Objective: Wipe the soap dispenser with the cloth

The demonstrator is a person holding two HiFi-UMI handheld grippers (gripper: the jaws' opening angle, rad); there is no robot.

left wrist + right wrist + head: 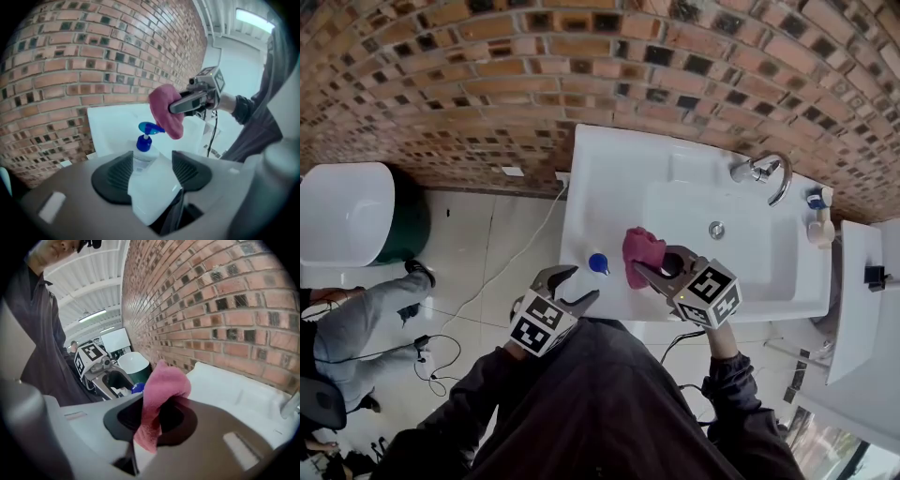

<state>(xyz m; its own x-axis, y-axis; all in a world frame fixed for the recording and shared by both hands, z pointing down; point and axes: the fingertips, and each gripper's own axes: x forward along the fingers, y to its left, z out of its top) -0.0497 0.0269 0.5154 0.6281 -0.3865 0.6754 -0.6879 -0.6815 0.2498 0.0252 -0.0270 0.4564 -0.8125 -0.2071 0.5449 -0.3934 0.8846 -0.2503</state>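
Note:
The soap dispenser (581, 277), a clear bottle with a blue pump (598, 263), stands on the front left corner of the white sink (609, 178). My left gripper (572, 287) is open, and the bottle's body (152, 180) stands between its two pads (112, 176). My right gripper (654, 272) is shut on a pink cloth (642, 251), held just right of the pump and slightly above it. In the left gripper view the cloth (165, 112) hangs behind the pump (146, 133). In the right gripper view the cloth (164, 385) bulges out of the closed jaws of the right gripper (157, 416).
A chrome faucet (764, 173) and a small bottle (818, 225) sit at the sink's far right, with the drain (716, 229) in the basin. A brick wall (581, 66) backs the sink. A white-lidded green bin (356, 216), floor cables (441, 347) and a seated person's leg (366, 314) are at the left.

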